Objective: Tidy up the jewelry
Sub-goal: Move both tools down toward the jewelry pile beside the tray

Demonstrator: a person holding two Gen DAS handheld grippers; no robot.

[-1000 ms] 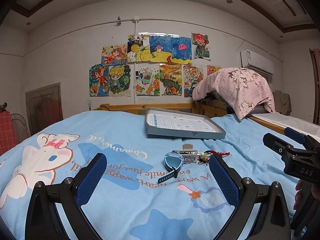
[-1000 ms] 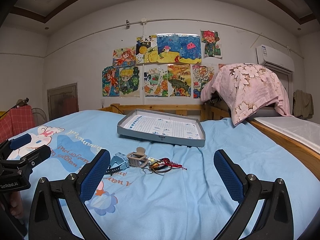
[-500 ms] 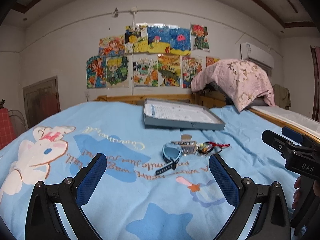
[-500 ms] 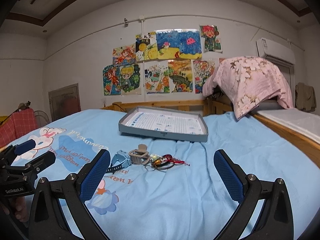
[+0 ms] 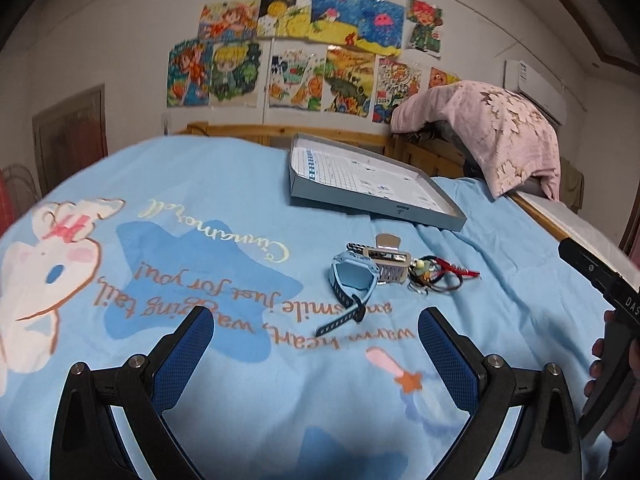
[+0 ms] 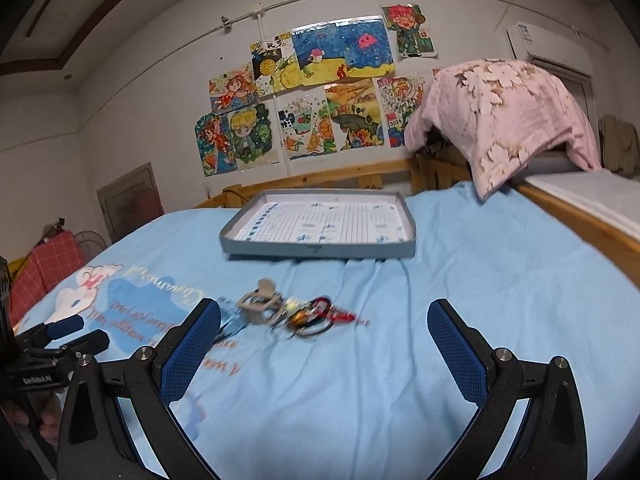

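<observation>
Both my grippers have tipped down closer to the jewelry pile.

My left gripper point(image 5: 314, 344) and right gripper point(image 6: 324, 336) are spread wide, holding nothing. A light blue plastic watch point(image 5: 354, 280), a beige hair claw point(image 5: 390, 258) and tangled bracelets point(image 5: 436, 278) lie together on the blue bed sheet point(image 5: 240, 200), near the flat grey box tray point(image 5: 372, 204). I think I am reaching; next I pinch one piece.

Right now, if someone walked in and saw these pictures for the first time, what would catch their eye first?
Probably the bright children's drawings taped across the white back wall, then the light blue cartoon bedsheet filling the foreground. On it lies a small heap: a blue watch, a beige hair claw and tangled bracelets, with an empty shallow grey box lid just beyond. A pink floral blanket is draped at the right.
</observation>
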